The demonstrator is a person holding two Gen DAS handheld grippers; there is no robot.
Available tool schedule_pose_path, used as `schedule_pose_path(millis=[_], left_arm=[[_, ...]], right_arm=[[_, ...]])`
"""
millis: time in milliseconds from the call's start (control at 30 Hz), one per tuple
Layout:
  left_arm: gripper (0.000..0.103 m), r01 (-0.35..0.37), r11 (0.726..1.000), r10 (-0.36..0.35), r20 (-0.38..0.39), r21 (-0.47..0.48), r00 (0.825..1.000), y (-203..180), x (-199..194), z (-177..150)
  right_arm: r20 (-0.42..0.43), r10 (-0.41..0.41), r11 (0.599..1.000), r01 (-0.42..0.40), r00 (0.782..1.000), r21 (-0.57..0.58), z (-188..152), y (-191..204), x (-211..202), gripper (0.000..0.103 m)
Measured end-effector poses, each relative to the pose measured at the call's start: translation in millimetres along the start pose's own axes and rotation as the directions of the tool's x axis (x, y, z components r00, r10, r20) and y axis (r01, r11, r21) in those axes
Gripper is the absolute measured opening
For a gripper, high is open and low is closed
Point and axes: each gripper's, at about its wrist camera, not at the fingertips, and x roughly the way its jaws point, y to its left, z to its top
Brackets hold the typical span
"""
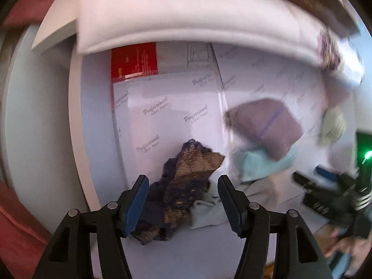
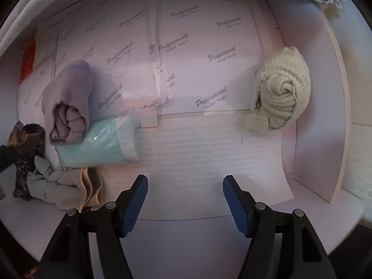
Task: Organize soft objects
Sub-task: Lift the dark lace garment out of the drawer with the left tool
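Both tongs gape empty: left tongs (image 1: pixel 182 205) over the dark cloth (image 1: pixel 183 186), right tongs (image 2: pixel 184 205) over bare drawer floor (image 2: pixel 209 144). Drop the left squarely, pinch mid-bundle.

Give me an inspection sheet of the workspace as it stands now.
Surface: white tray lined with printed paper sheets.
Job's things: rolled lilac cloth lying partly on a mint-green roll; cream knitted roll apart at right; dark navy and gold patterned fabric; crumpled grey cloth.
Clutter: red card.
Grippers: left gripper open around the patterned fabric; right gripper open, empty.
Cables: nothing seen.
Surroundings: white folded cloth.
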Motion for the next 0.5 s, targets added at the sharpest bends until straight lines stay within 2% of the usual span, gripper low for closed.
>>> schedule_pose_path(millis=[200,267,300,400,433,500], left_arm=[[0.062,-0.019,1.000,0.018,-0.045,-0.013,0.999,-1.0,25.1,3.0],[0.055,-0.023,1.000,0.022,-0.062,-0.010,0.998,0.2,35.6,2.7],[0.045,-0.028,1.000,0.027,-0.064,-0.009,0.998,1.5,39.4,1.9],[0.035,-0.052,0.998,0.053,-0.047,0.024,0.997,-3.6,44.9,-2.2],[0.031,-0.049,0.998,0.051,-0.035,0.035,0.998,-4.4,42.0,-3.0],[0.029,-0.019,1.000,0.019,0.001,0.012,1.000,-2.3,32.9,-4.1]], right_arm=[[0.000,0.009,0.999,-0.009,1.000,-0.033,-1.8,5.9,0.1,0.068],[-0.001,0.012,0.999,-0.012,1.000,-0.035,-1.7,9.5,0.9,0.068],[0.000,0.011,0.999,-0.011,1.000,-0.036,-2.5,11.1,0.7,0.068],[0.004,0.005,0.999,-0.005,1.000,-0.045,-2.7,14.8,1.1,0.068],[0.006,0.003,0.999,-0.003,1.000,-0.048,-3.8,17.5,-0.3,0.068],[0.009,-0.004,0.999,0.004,1.000,-0.052,-3.4,20.4,2.0,0.068]])
